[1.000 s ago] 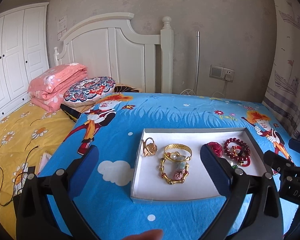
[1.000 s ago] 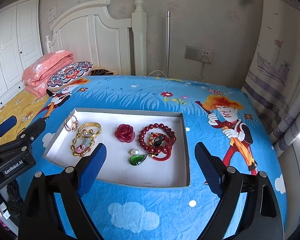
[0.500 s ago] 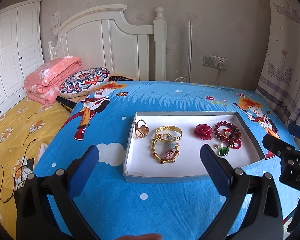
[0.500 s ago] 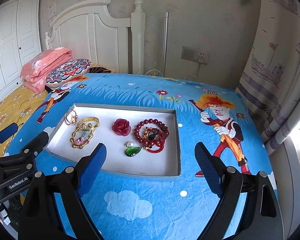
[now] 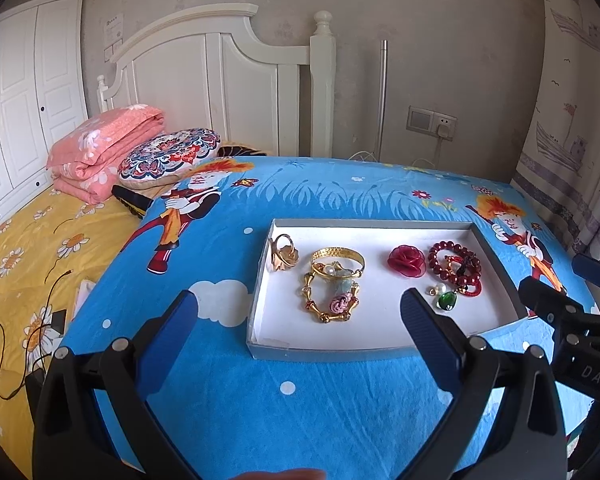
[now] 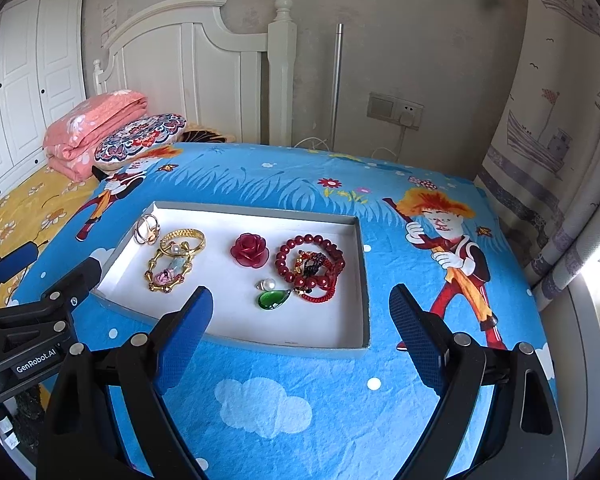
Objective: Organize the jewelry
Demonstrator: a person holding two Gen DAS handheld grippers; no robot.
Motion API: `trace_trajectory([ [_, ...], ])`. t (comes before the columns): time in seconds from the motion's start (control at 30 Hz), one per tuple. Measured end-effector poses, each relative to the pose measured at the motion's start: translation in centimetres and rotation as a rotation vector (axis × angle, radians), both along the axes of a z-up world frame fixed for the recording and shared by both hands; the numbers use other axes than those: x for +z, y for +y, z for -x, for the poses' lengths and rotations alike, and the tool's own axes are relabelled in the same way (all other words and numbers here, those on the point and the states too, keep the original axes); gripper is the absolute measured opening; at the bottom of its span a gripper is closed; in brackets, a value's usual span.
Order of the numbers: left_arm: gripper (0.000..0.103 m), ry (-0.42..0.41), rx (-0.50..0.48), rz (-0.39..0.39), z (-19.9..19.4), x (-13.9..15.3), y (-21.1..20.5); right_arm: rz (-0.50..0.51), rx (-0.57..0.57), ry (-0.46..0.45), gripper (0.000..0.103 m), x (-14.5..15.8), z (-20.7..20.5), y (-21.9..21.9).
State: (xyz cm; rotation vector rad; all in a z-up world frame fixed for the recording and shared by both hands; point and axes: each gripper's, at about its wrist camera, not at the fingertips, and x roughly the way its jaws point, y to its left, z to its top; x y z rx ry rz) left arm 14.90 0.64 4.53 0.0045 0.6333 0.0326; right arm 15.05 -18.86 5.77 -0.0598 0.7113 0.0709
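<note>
A shallow white tray (image 5: 384,344) (image 6: 340,324) lies on the blue cartoon cloth. In it from left to right are gold rings (image 5: 283,254) (image 6: 147,230), a gold bangle (image 5: 337,261) (image 6: 183,240) over a gold bamboo-link bracelet (image 5: 332,304) (image 6: 167,270), a red rose (image 5: 406,261) (image 6: 250,250), a pearl with a green pendant (image 5: 446,301) (image 6: 273,299), and red bead bracelets (image 5: 456,266) (image 6: 312,266). My left gripper (image 5: 300,328) is open, held back from the tray's near edge. My right gripper (image 6: 300,324) is open too, near the tray's front right corner. Both are empty.
The blue-covered table (image 6: 268,404) has a rounded near edge. A bed (image 5: 28,248) with yellow sheet, folded pink blanket (image 5: 104,148) and patterned cushion (image 5: 168,158) lies left. A white headboard (image 5: 220,80), wall socket (image 5: 432,122) and curtain (image 6: 548,152) stand behind.
Both grippers have drawn back and up from the tray, which now looks smaller and farther away. Both stay open and the jewelry has not moved.
</note>
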Motion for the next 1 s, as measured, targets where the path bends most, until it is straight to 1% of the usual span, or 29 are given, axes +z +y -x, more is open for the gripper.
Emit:
trace_trajectory([
  [1.0,0.098,0.007,-0.016,0.000,-0.01,-0.39,-0.57,0.003,0.002,0.007,0.084,-0.40,0.21,0.09],
])
